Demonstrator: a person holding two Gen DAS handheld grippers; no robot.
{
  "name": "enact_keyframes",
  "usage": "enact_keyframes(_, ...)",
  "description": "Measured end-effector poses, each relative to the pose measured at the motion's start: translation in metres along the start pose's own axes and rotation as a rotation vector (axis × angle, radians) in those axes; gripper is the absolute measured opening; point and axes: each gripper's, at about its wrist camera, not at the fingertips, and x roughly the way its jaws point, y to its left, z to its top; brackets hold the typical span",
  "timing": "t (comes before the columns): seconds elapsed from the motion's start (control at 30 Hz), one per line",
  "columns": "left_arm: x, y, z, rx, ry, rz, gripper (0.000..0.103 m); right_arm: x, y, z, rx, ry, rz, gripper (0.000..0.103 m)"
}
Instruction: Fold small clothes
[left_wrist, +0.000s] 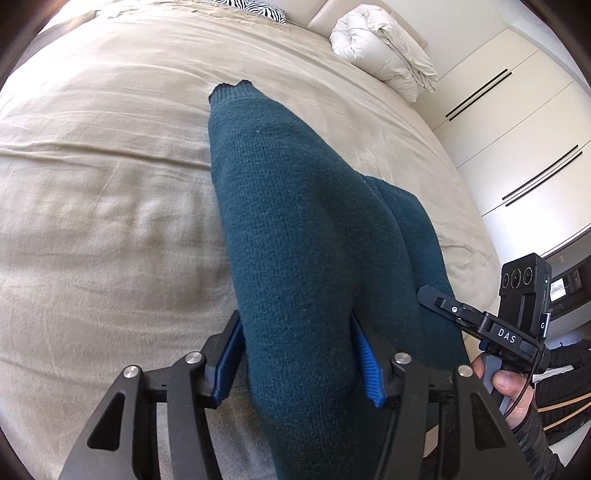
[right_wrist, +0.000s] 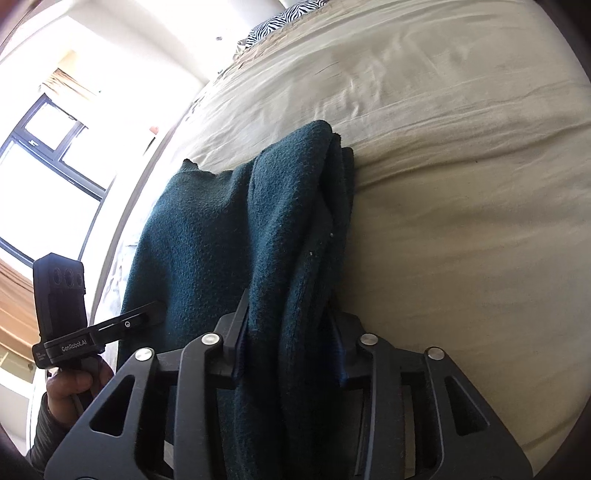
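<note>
At lower centre of the left wrist view, left hand-held gripper (left_wrist: 297, 363): blue-padded fingers (left_wrist: 365, 363) closed in on a thick bunch of the teal knit garment (left_wrist: 295, 229), fabric filling the gap between the pads. Garment runs from the jaws up toward frame centre, ribbed dark edge at its far end, lying over the beige bed sheet (left_wrist: 110, 184). A second fold of it sits to the right of the main ridge.

Lower right of the same view: right hand-held gripper (left_wrist: 428, 293), finger tip touching the garment's right side; the person's right hand (left_wrist: 506, 387) on its handle.

Right wrist view, lower centre: right hand-held gripper (right_wrist: 288, 332) clamped on bunched layers of the garment (right_wrist: 229, 229); cloth fills the gap between its fingers. Garment lies on the bed sheet (right_wrist: 461, 184), stacked folds toward frame centre, flatter panel to the left. Lower left: left hand-held gripper (right_wrist: 155, 310), tip against the flat panel.

Background: white duvet bundle (left_wrist: 384, 48) upper right, zebra-print pillow (left_wrist: 258, 9) at top, white wardrobe doors (left_wrist: 517, 122) at right; window (right_wrist: 44, 166) at left.
</note>
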Motion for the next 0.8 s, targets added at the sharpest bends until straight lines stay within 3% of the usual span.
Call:
enact_keyframes(0.3, -0.035, -0.008, -0.016, 0.017, -0.12, 0.056, 0.062, -0.026, -0.018, -0.003, 0.032, -0.048, 0.004, 0.046)
enact_keyframes(0.43, -0.064, -0.025, -0.02, 0.085, -0.229, 0.16, 0.065, -0.049, -0.027, -0.003, 0.065, -0.099, -0.024, 0.046)
enact_keyframes(0.47, -0.072, -0.031, -0.022, 0.11, -0.259, 0.188, 0.067, -0.056, -0.029, -0.003, 0.073, -0.116, -0.038, 0.046)
enact_keyframes(0.63, -0.114, -0.069, -0.029, 0.247, -0.465, 0.32, 0.1, -0.098, -0.022, 0.001, 0.055, -0.223, -0.093, 0.046)
enact_keyframes(0.8, -0.159, -0.117, -0.038, 0.367, -0.707, 0.466, 0.103, -0.144, 0.022, 0.004, -0.075, -0.395, -0.207, 0.057)
